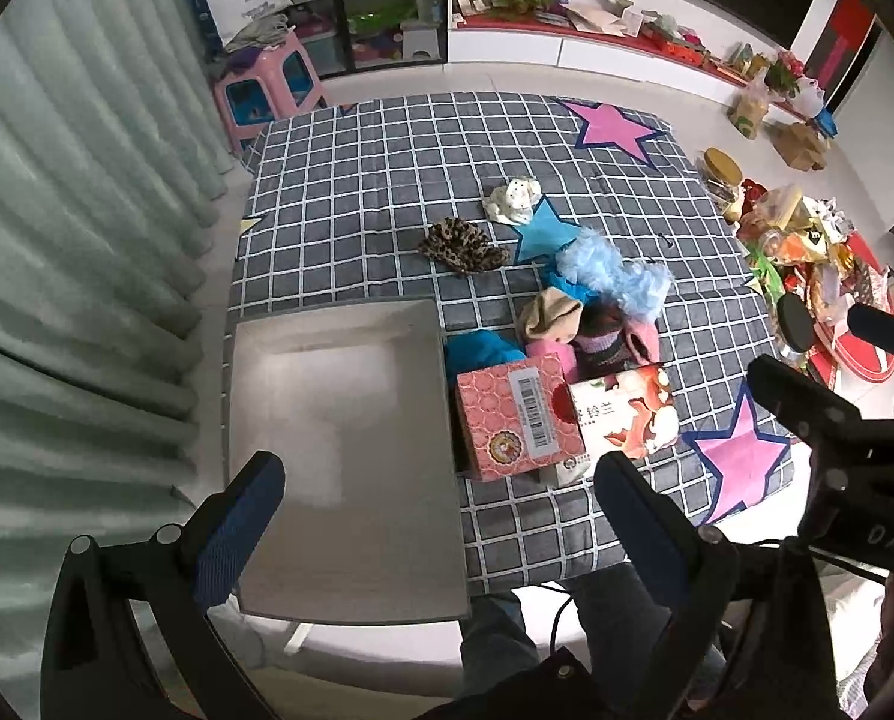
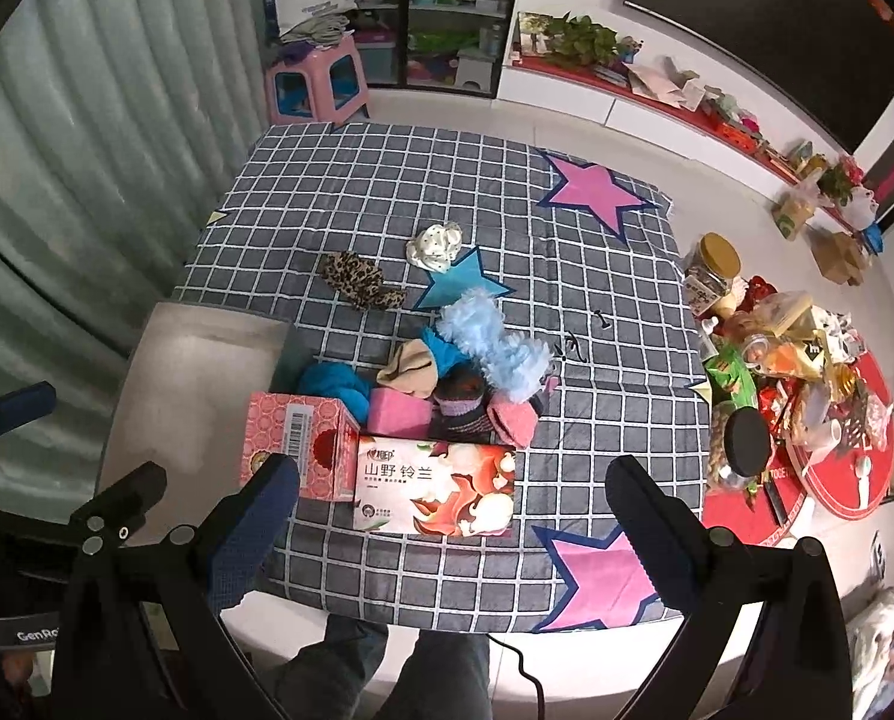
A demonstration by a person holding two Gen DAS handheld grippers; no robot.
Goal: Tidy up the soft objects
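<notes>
A pile of soft things lies mid-mat: a fluffy light-blue piece, a beige sock, a teal cloth, a pink block, a dark striped sock and a pink sock. A leopard-print piece and a white dotted cloth lie apart, farther back. A grey tray sits at the mat's left. My left gripper hangs open above the tray's near right edge. My right gripper is open above the floral tissue box. Neither holds anything.
A pink box stands between tray and tissue box. The grey checked mat has star patches. Jars and snack packets crowd the floor at the right. A pink stool stands behind, a curtain hangs at the left, and a person's legs are below.
</notes>
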